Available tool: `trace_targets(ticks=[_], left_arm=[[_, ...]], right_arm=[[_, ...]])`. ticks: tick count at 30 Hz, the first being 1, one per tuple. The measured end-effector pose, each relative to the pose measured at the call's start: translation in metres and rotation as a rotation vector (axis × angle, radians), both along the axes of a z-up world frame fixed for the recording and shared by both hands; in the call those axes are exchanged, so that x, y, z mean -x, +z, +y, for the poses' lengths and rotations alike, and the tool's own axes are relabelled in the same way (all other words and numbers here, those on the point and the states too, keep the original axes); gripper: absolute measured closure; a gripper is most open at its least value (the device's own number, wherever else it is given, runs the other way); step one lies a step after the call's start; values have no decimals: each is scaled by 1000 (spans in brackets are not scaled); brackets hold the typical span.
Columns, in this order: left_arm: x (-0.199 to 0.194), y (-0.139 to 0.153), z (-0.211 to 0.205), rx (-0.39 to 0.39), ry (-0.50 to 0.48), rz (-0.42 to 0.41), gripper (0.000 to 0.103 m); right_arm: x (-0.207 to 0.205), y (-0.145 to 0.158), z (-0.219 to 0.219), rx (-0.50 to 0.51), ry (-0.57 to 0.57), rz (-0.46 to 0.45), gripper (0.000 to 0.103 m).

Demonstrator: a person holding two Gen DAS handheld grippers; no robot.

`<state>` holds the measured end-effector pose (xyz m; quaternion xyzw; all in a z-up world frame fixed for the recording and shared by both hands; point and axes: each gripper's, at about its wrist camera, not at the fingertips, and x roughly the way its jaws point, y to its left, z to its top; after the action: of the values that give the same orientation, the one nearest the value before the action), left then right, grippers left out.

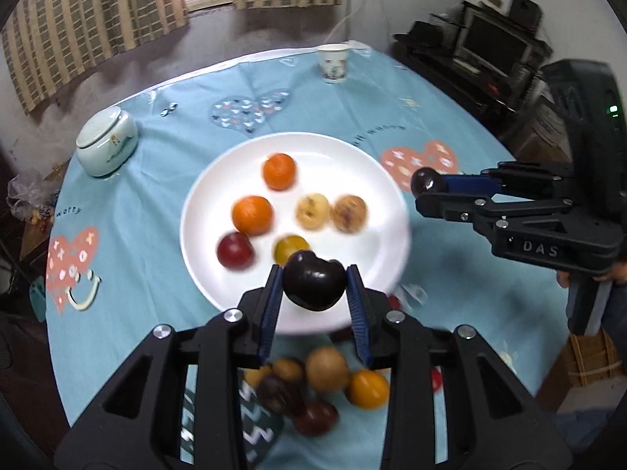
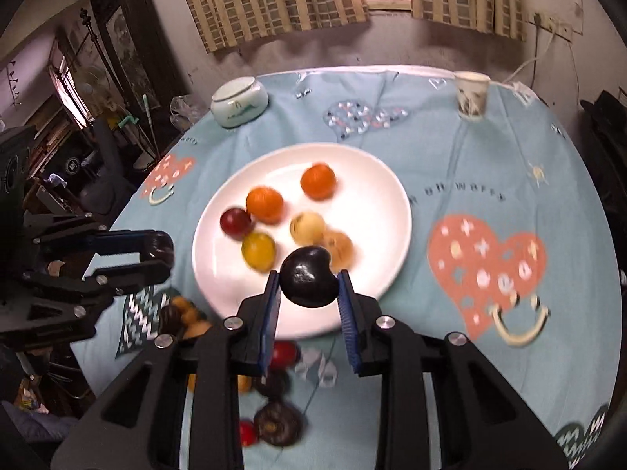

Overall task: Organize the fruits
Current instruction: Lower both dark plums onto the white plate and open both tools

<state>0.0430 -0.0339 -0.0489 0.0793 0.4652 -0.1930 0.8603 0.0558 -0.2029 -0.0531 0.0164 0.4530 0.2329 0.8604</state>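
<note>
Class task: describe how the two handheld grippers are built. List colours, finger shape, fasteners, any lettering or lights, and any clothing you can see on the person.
Both the left gripper and the right gripper are matte black linkages with silver round screws and flat blue ribbed pads. The left wrist view shows white lettering "DAS" and a small green light on the right gripper's body. No cables or sleeves can be made out.

— How does the left gripper stand?
— Tilted steeply downward, its blue pads pressed on either side of a dark fruit.
— And the right gripper?
— The same pose: angled down, its jaws clamped on another dark fruit. In the left wrist view it reaches in from the right edge, with part of a hand showing on its handle.
</note>
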Motion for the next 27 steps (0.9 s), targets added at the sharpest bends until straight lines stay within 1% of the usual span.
trace_targets(ticks=[3, 5, 11, 13, 14, 15, 16, 17, 18, 19, 21, 23, 26, 27], left_arm=[[-27, -11, 0, -27, 49, 25, 70], [-38, -19, 0, -46, 63, 43, 70], [-66, -44, -1, -103, 93, 84, 70], [-73, -51, -1, -114, 101, 96, 70], [-75, -52, -1, -120, 103, 98, 69], [-77, -54, -1, -124, 104, 98, 69], [-79, -55, -1, -123, 104, 103, 66], [-79, -56, -1, -124, 106, 100, 57], [-78, -54, -1, -126, 106, 89, 52], [-77, -53, -2, -127, 104, 76, 51], [-74, -49, -3, -120, 93, 62, 51], [-72, -43, -1, -104, 96, 53, 51], [-63, -33, 9, -60, 118, 34, 49], [-60, -29, 12, -50, 128, 28, 47]], right_arm=[[-32, -3, 12, 25, -8, 12, 74], [-48, -9, 18, 42, -12, 21, 74], [-86, -41, 34, 106, -4, 83, 73], [-94, -50, 36, 95, 4, 117, 73], [-99, -56, 38, 100, 2, 143, 69], [-103, -59, 39, 115, -11, 149, 47], [-105, -61, 39, 122, -21, 148, 31], [-106, -61, 38, 123, -35, 146, 18], [-106, -60, 36, 111, -48, 140, 18], [-105, -58, 35, 98, -47, 135, 18], [-101, -55, 33, 106, -49, 115, 18], [-95, -49, 27, 88, -54, 109, 18], [-80, -36, 12, 20, -76, 101, 17], [-73, -30, 4, -18, -94, 101, 12]])
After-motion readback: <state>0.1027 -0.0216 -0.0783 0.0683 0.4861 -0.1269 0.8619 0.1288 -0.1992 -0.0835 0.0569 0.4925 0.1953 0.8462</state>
